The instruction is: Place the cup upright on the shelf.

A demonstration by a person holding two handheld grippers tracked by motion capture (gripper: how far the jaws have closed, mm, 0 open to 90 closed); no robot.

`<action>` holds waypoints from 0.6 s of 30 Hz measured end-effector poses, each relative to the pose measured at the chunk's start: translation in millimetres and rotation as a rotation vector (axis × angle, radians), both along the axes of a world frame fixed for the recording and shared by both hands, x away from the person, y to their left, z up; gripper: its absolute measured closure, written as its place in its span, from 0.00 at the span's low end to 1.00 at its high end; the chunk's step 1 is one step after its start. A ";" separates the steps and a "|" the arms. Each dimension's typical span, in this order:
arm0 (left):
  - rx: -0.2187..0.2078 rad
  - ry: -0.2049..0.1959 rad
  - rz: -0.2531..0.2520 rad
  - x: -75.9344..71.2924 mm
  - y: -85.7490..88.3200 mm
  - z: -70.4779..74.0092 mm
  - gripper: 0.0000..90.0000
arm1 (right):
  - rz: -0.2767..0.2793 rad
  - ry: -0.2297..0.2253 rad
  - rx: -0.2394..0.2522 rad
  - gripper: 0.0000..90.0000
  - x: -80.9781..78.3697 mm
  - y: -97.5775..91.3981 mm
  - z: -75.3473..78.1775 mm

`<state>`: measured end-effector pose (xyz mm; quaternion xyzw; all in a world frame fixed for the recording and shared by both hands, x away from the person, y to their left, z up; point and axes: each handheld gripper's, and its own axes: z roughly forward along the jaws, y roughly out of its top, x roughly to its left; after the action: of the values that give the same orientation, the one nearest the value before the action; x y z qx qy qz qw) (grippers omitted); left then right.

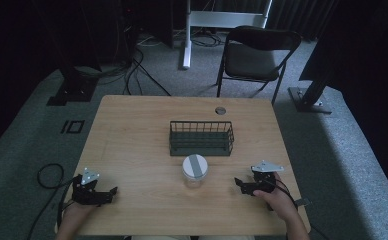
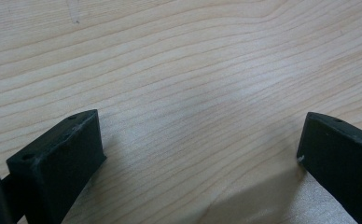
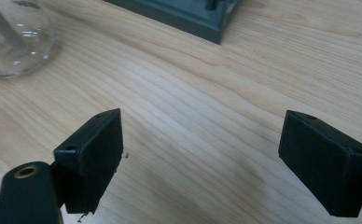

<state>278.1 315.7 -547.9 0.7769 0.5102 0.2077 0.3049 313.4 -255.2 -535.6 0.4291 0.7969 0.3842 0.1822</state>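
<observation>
High view: a clear jar with a white lid stands at centre frame on the table, just below a wire basket. The left gripper rests at lower left, the right gripper at lower right, both well apart from the jar.

Left gripper view: jaws spread wide over bare wood.

Right gripper view: jaws spread wide; the jar sits at upper left. It looks like glass, so probably rigid, slippery and breakable; gripping the body just under the lid seems safest.
</observation>
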 end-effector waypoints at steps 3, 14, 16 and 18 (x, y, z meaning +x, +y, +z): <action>0.000 0.000 0.000 0.0 0.0 0.0 0.01 | 0.020 -0.005 0.002 0.14 -0.6 4.8 1.5; 0.000 0.000 0.000 0.0 0.0 0.0 0.01 | 0.077 -0.016 0.022 0.14 -2.6 25.0 4.5; 0.000 0.000 0.000 0.0 0.0 0.0 0.01 | 0.089 -0.016 0.030 0.14 -3.3 29.5 4.1; 0.000 0.000 0.000 0.0 0.0 0.0 0.01 | 0.104 -0.017 0.033 0.14 -4.0 33.9 3.8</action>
<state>278.1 315.8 -547.9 0.7770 0.5101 0.2077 0.3047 309.4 -221.2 -531.8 0.3866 0.8102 0.4098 0.1617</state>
